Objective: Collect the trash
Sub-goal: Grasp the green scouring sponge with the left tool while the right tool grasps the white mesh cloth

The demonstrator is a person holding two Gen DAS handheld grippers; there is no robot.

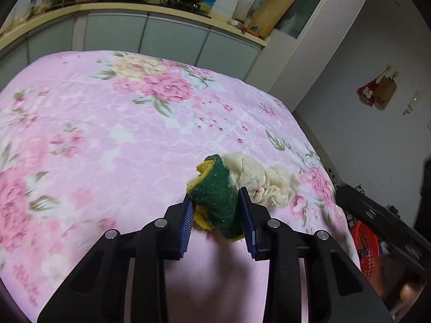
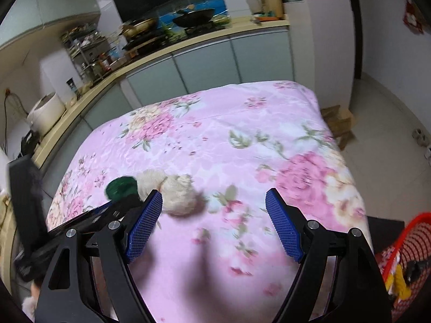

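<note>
Pink floral cloth (image 1: 113, 140) covers the worktop in a kitchen, with cupboards and a stove counter behind it. Near its right-hand edge lie two scraps of trash touching each other: a green-and-yellow scouring sponge (image 1: 215, 202) and a crumpled cream rag (image 1: 264, 180).

The left claw (image 1: 216, 198) has narrowed around the sponge, its blue pads pressing the green face from both sides, the sponge bulging slightly between them. The right claw (image 2: 214, 197) stands wide open and empty, hovering over the cloth with the rag just off its left pad.

To do this step well, the left grip should be firm before lifting, since a soft sponge squashes and can slip. Lifting straight up would likely keep the rag from dragging along. A red basket (image 2: 412, 245) sits beyond the worktop's right edge and looks like the place for the trash. The right claw seems best centred over the rag before closing.
</note>
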